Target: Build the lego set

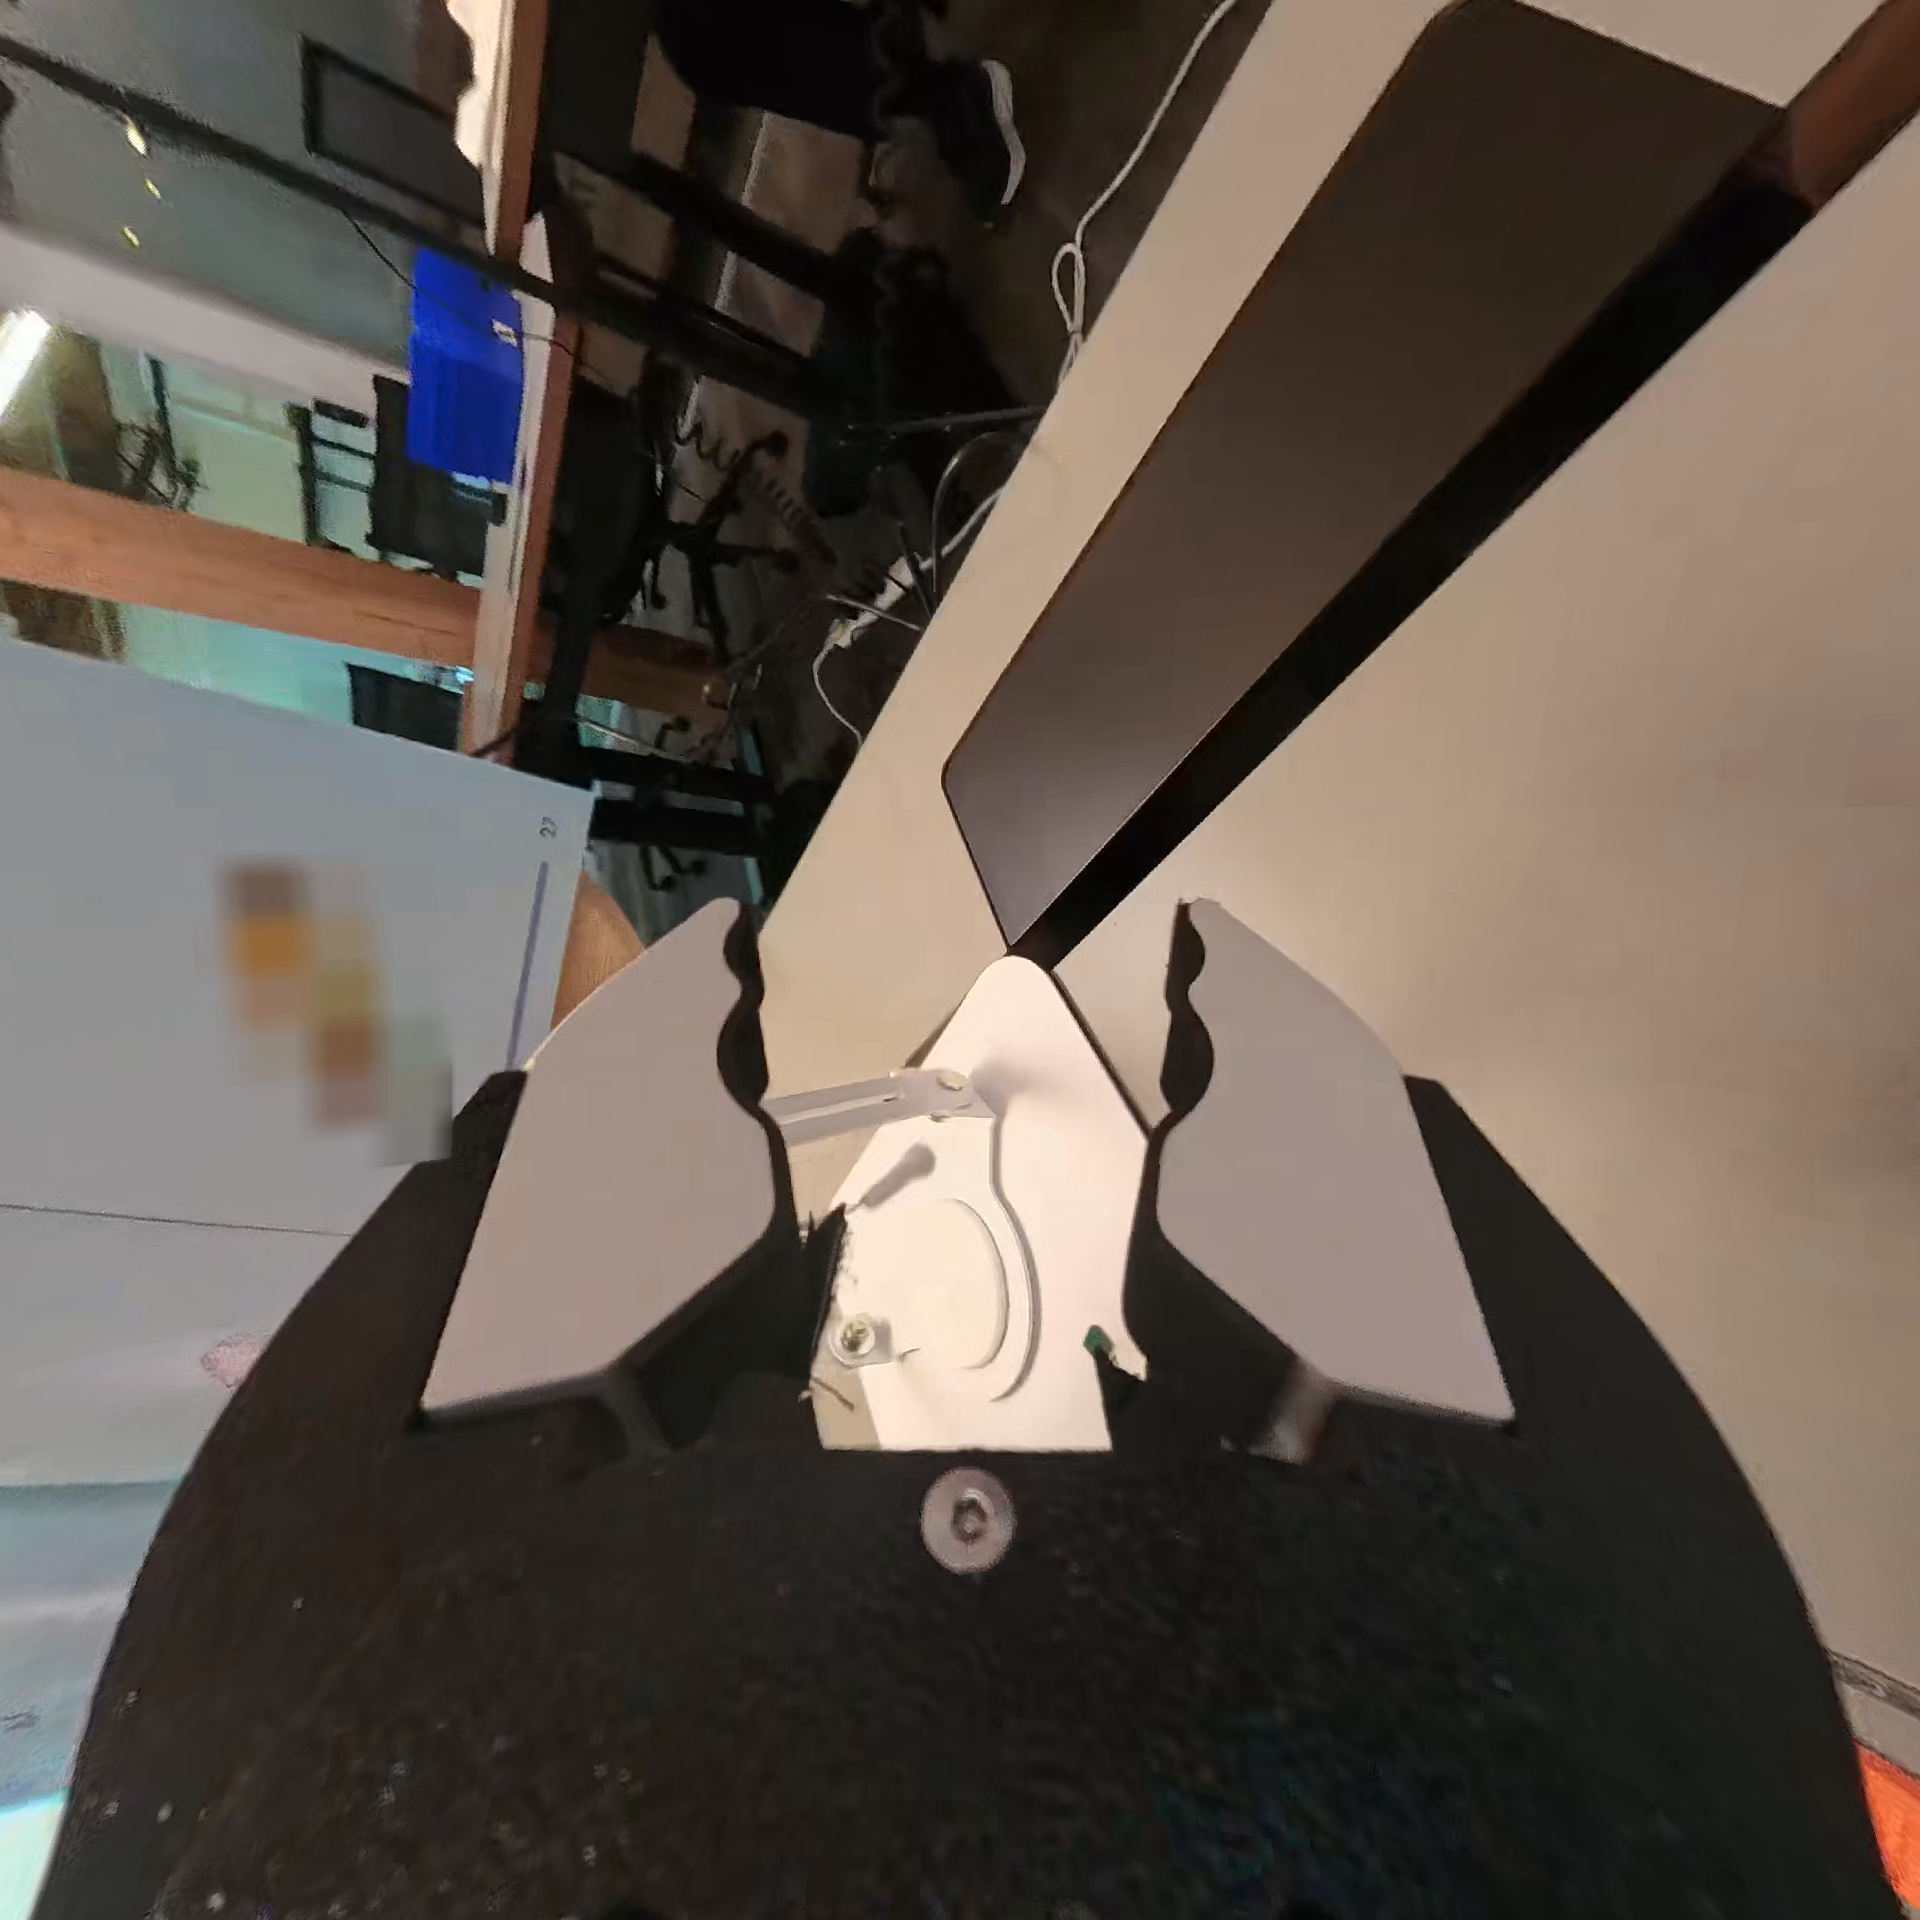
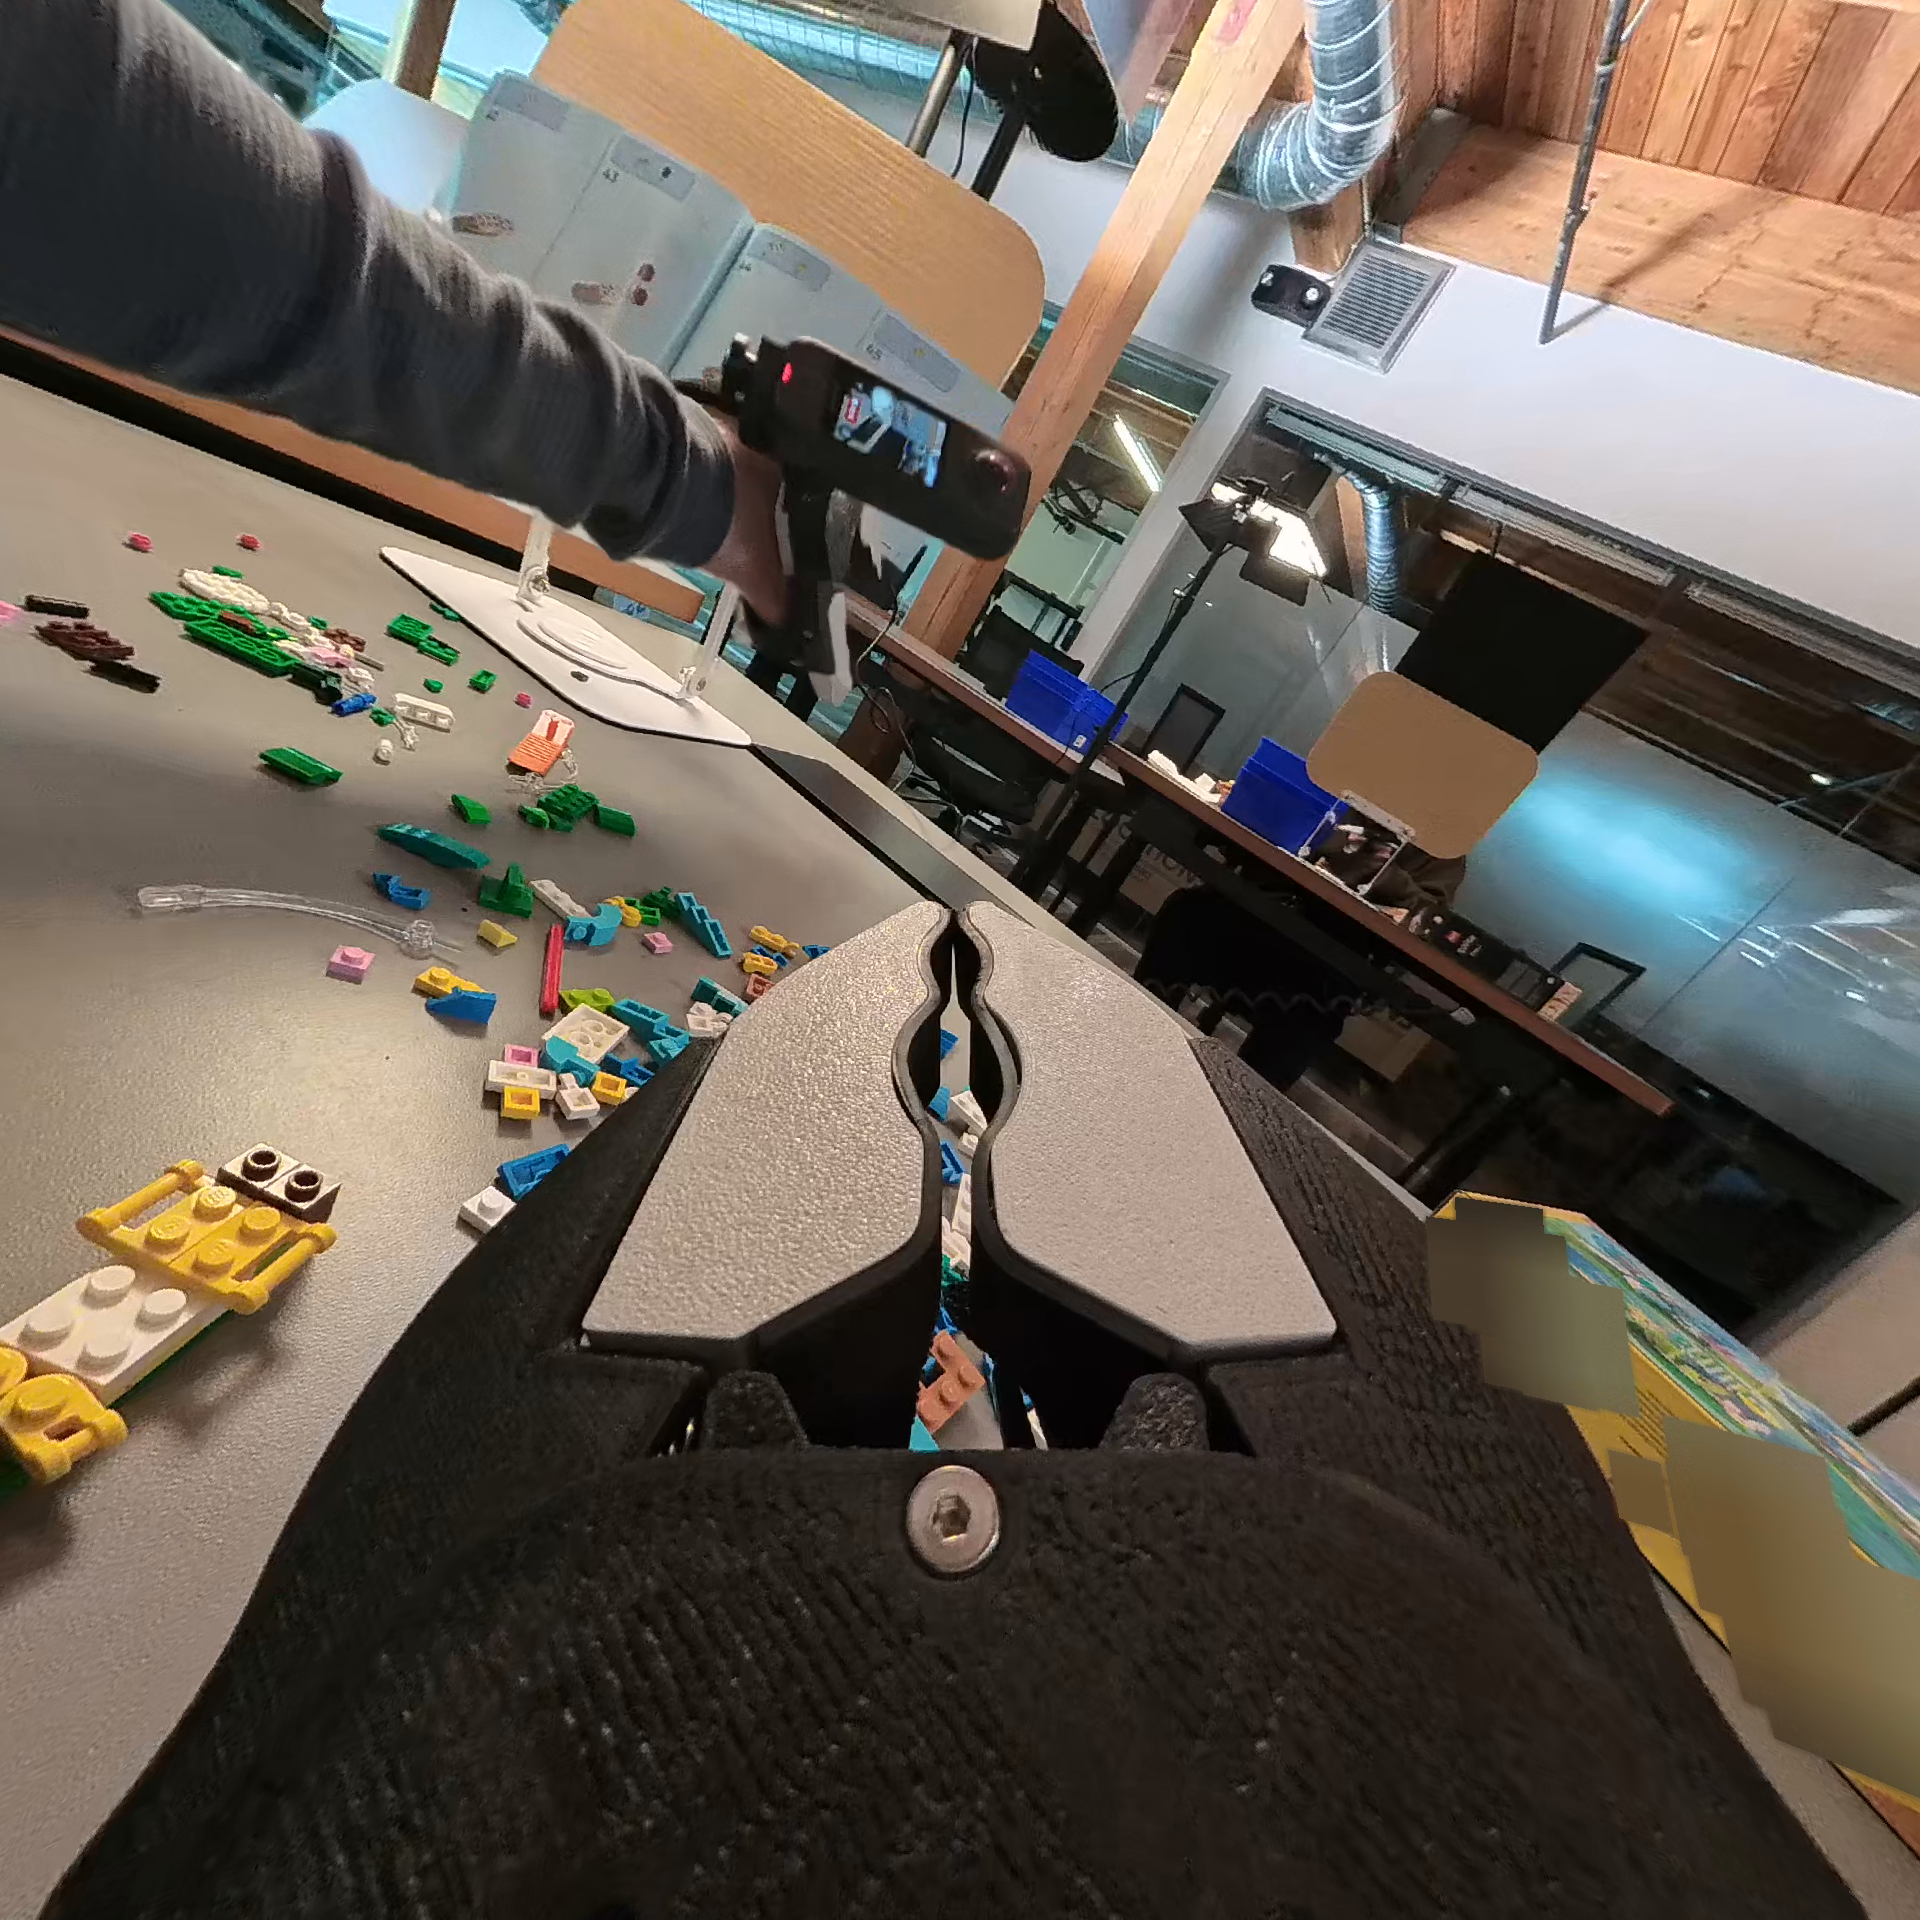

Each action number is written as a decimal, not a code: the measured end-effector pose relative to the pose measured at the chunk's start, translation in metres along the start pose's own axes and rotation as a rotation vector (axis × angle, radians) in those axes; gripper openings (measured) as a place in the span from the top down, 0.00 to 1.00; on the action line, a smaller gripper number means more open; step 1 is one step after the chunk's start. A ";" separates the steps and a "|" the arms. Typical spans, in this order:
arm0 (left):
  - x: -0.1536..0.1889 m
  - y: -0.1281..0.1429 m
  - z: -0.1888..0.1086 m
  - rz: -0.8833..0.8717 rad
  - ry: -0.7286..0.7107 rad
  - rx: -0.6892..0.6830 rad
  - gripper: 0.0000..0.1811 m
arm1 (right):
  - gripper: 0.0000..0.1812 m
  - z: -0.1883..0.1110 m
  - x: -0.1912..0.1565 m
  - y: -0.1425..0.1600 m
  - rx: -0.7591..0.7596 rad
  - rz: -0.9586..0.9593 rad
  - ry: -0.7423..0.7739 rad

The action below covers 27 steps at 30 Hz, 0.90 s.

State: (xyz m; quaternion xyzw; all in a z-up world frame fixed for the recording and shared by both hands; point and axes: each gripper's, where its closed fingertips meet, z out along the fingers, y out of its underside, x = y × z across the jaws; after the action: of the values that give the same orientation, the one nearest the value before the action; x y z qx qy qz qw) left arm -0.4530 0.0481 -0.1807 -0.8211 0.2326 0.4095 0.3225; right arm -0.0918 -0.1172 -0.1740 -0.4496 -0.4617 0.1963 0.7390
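My left gripper (image 1: 964,925) is open and empty. It hovers over the white base of a booklet stand (image 1: 935,1288), beside an open instruction page (image 1: 208,935). My right gripper (image 2: 956,916) is shut with nothing visible between its tips, raised above the grey table (image 2: 156,1018). Loose lego pieces (image 2: 582,935) in green, blue, yellow, white and pink lie scattered ahead and to its left. A partly built assembly of yellow, white and brown pieces (image 2: 156,1278) lies at the lower left. A clear curved piece (image 2: 291,909) lies beyond it.
A person's grey sleeve (image 2: 364,312) reaches across the far table to the stand base (image 2: 582,655), with the wooden book rest (image 2: 831,187) above it. A lego box (image 2: 1662,1392) sits at the right table edge. More tables and blue bins (image 2: 1060,696) stand behind. Some 40 cm of space lies between my two pairs of fingers.
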 end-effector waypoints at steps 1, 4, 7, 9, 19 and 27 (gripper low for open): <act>0.001 -0.002 -0.002 0.012 -0.015 0.025 0.60 | 1.00 0.000 0.000 0.000 0.000 -0.001 0.000; -0.012 -0.008 -0.013 -0.025 -0.107 0.159 0.67 | 1.00 0.000 -0.001 0.000 0.002 -0.002 -0.003; -0.043 -0.008 -0.031 -0.065 -0.257 0.282 0.70 | 1.00 0.000 -0.001 0.000 0.001 -0.001 -0.004; -0.062 -0.004 -0.040 -0.036 -0.354 0.324 0.70 | 1.00 0.000 -0.001 0.000 0.002 -0.003 -0.008; -0.079 0.001 -0.026 0.292 -0.478 0.292 0.69 | 1.00 0.002 -0.005 -0.001 0.002 -0.013 -0.025; -0.087 -0.010 -0.014 0.409 -0.510 0.248 0.75 | 1.00 0.003 -0.009 -0.001 0.009 -0.003 -0.046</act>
State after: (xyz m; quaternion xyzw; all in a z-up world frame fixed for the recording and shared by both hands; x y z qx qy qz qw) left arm -0.4881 0.0551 -0.0991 -0.5835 0.3522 0.6260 0.3789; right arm -0.0991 -0.1226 -0.1769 -0.4409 -0.4785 0.2077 0.7304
